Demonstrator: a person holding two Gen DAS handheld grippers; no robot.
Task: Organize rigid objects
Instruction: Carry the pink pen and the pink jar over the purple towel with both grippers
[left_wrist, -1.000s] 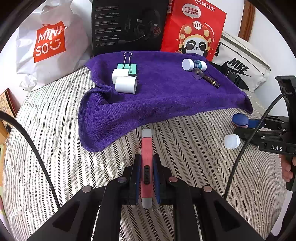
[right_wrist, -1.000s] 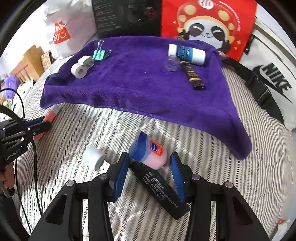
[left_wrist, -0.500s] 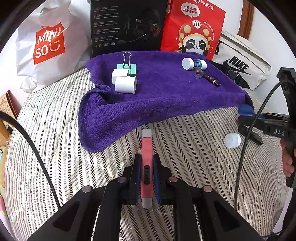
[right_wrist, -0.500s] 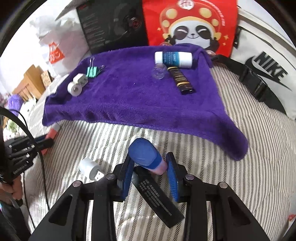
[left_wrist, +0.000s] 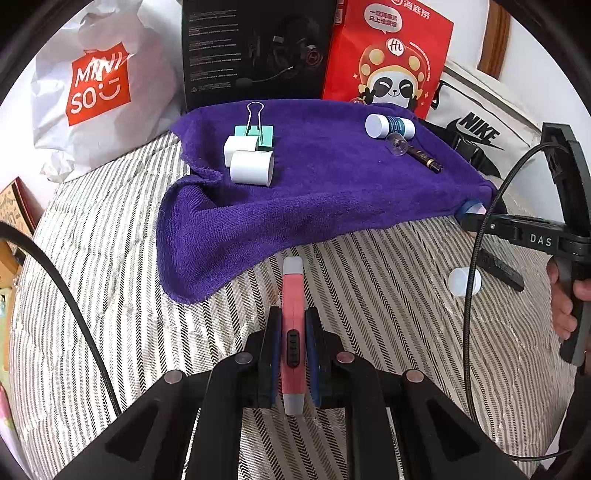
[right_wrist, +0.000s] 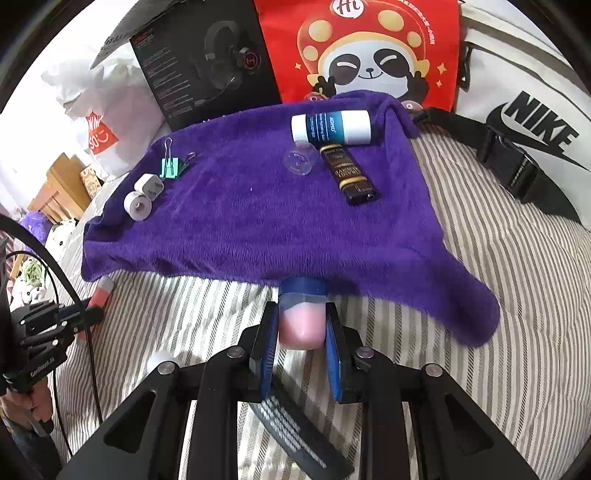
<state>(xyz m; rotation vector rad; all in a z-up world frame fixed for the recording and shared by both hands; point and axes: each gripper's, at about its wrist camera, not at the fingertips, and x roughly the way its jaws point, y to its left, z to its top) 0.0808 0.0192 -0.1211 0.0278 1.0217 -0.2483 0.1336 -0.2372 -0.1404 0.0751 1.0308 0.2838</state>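
Lifted clear of the striped bedspread within the last second: small pink jar with blue lid, pinched by right gripper, now at the purple fleece towel edge. Left gripper unmoved, clamped on slim pink-and-grey pen-shaped device, short of the towel. Likely next: jar set down among items already sorted there.

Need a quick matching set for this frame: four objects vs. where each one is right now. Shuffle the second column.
1. pink utility knife
2. blue-capped pink jar
3. green binder clip
4. white plug

a. on the purple towel
b. in the right hand-held gripper
c. on the striped bedding
d. in the left hand-held gripper

Pairs: 1-d, 2-b, 3-a, 4-c
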